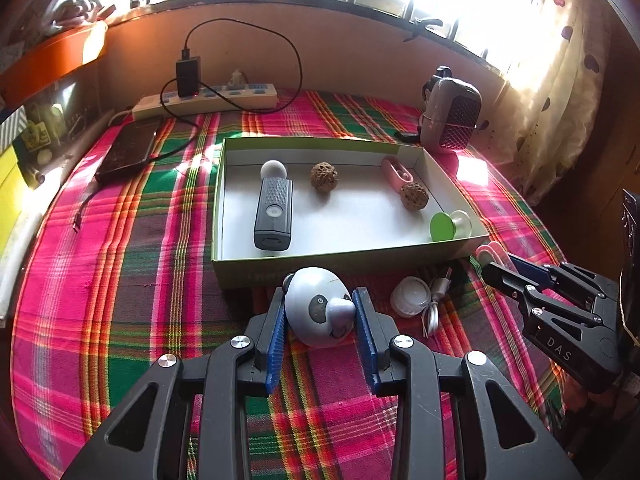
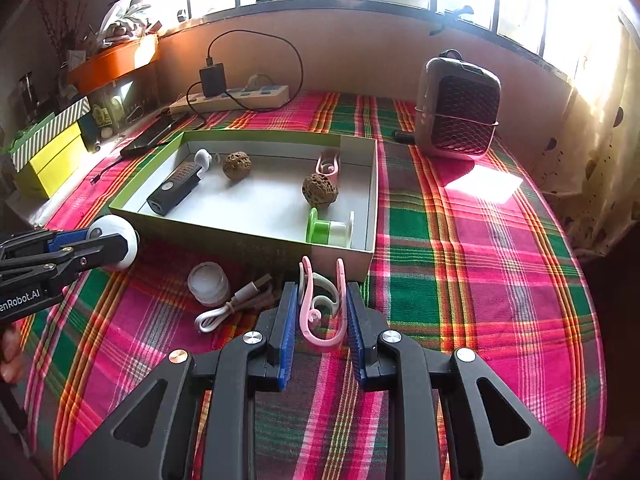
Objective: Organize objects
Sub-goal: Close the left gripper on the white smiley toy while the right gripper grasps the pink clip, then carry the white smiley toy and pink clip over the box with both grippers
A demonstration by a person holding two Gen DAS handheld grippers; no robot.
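While gripped, panda toy [image 1: 320,312] sits between left jaws (pads touching).

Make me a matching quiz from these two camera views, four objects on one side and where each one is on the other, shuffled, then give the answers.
Things:
1. panda toy
2. pink clip
3. green spool
4. white cable

Places:
A. inside the box, near corner
B. on the plaid cloth beside a small white jar
C. between the left gripper fingers
D. between the right gripper fingers

Pairs: 1-C, 2-D, 3-A, 4-B
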